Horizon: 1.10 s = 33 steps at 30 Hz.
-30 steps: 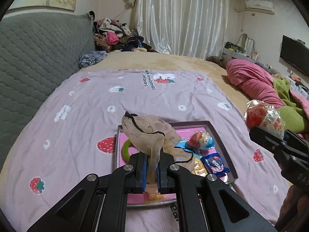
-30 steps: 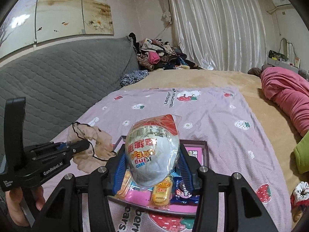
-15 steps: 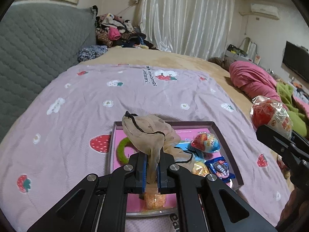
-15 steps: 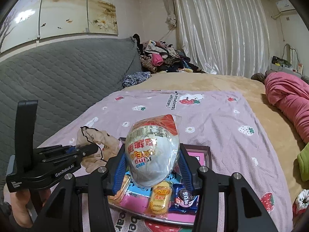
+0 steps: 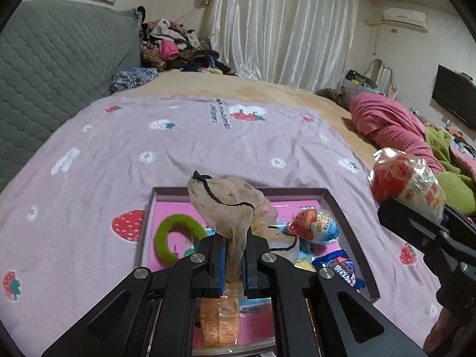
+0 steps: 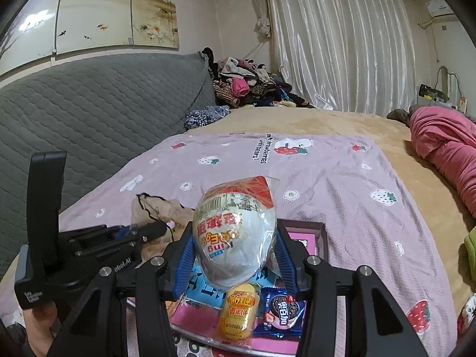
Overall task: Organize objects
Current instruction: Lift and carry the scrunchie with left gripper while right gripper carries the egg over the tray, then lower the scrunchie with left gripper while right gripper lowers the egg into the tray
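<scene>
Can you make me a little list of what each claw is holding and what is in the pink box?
left gripper: shut on the beige mesh pouch, above the box
right gripper: shut on the wrapped toy egg
pink box: lying on the strawberry blanket
in the box: green hair ring, small wrapped egg, blue cookie packet, yellow snack packet
behind: grey headboard, pile of clothes

Lilac strawberry-print blanket (image 5: 184, 136), pink-lined tray (image 5: 348, 223), green hair tie (image 5: 166, 232), beige stocking (image 5: 229, 205)
</scene>
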{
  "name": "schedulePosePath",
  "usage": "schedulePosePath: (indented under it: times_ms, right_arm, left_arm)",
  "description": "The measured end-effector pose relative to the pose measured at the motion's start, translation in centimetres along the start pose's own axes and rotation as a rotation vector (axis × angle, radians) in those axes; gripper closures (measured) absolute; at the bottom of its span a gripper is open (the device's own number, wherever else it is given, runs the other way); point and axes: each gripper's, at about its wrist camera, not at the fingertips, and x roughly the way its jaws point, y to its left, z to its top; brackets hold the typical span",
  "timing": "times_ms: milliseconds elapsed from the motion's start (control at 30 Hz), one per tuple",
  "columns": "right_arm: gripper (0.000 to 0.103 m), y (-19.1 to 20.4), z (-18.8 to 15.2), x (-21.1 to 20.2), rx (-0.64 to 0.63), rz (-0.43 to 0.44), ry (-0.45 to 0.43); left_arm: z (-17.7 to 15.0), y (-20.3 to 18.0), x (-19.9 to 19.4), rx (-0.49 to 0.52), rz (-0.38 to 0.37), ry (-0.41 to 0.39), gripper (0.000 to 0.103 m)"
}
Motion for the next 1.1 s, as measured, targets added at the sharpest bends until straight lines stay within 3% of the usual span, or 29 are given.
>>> schedulePosePath:
  times_ms: [300,567,1100]
  right_arm:
    - [0.053,-0.5,-1.3,2.5,0.029,0.000,-0.031]
    - [0.053,-1.5,-2.8,4.8,0.013,-0.048,0.030]
    - [0.053,-1.7,-4.3,7.1,-0.013,-0.078,0.110]
  left_arm:
    - [-0.9,1.4,2.6,-0.015,-0.046,0.015,0.095]
    - [-1.4,2.3,4.7,-0.046,-0.079,0.044,0.095]
    - [-2.1,1.0,5.9,0.001,-0.070,0.064,0.095]
